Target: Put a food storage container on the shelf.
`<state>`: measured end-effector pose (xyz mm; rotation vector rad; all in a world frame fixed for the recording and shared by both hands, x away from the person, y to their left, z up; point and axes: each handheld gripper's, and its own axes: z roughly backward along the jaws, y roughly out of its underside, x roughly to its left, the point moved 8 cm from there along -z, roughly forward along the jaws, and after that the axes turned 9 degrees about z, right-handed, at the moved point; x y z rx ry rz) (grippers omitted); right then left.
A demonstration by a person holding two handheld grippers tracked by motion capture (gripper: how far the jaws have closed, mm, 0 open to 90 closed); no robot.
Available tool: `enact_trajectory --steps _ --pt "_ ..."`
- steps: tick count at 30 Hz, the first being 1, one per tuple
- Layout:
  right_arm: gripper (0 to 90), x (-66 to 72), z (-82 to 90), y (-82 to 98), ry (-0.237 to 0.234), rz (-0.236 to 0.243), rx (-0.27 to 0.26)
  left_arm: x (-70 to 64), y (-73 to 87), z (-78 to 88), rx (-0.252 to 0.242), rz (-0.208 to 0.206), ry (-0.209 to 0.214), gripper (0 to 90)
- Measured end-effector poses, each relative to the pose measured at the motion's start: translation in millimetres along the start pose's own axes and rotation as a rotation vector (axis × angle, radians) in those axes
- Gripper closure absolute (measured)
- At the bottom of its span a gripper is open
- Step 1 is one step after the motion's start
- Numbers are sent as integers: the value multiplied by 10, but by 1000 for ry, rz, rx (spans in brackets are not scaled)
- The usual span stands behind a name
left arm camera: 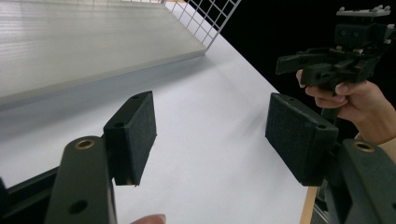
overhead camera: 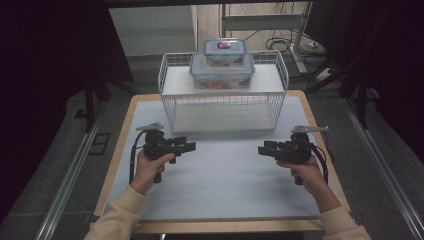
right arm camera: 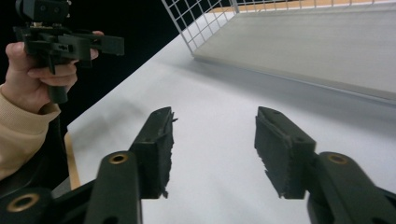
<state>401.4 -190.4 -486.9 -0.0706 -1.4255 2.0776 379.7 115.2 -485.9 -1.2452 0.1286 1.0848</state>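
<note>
My left gripper (overhead camera: pixel 191 146) hovers low over the white table top (overhead camera: pixel 220 185) at the left and points toward the middle. Its jaws stand open in the left gripper view (left arm camera: pixel 210 116) with bare table between the pads (left arm camera: pixel 135 128). My right gripper (overhead camera: pixel 261 148) mirrors it at the right, pointing inward. Its jaws are open too (right arm camera: pixel 214 119), with nothing between them. Each gripper view also shows the other hand's gripper farther off: the right one (left arm camera: pixel 292 60) and the left one (right arm camera: pixel 109 44).
A white wire rack (overhead camera: pixel 170 97) with a flat shelf stands at the back of the table. On it sits a large clear box with a blue lid (overhead camera: pixel 221 77), and a smaller one (overhead camera: pixel 224 51) is stacked on top. Cables and metal frames lie beyond.
</note>
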Motion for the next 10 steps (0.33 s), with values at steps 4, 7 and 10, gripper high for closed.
enact_trajectory --steps 4,7,10 --pt "399 -17 17 5 12 -15 -9 10 13 2 3 -2 -7 325" --pt "346 -46 21 41 29 -13 1 42 41 -26 10 3 -20 319" --pt "304 -100 21 112 54 -22 18 77 69 -56 22 3 -29 315"
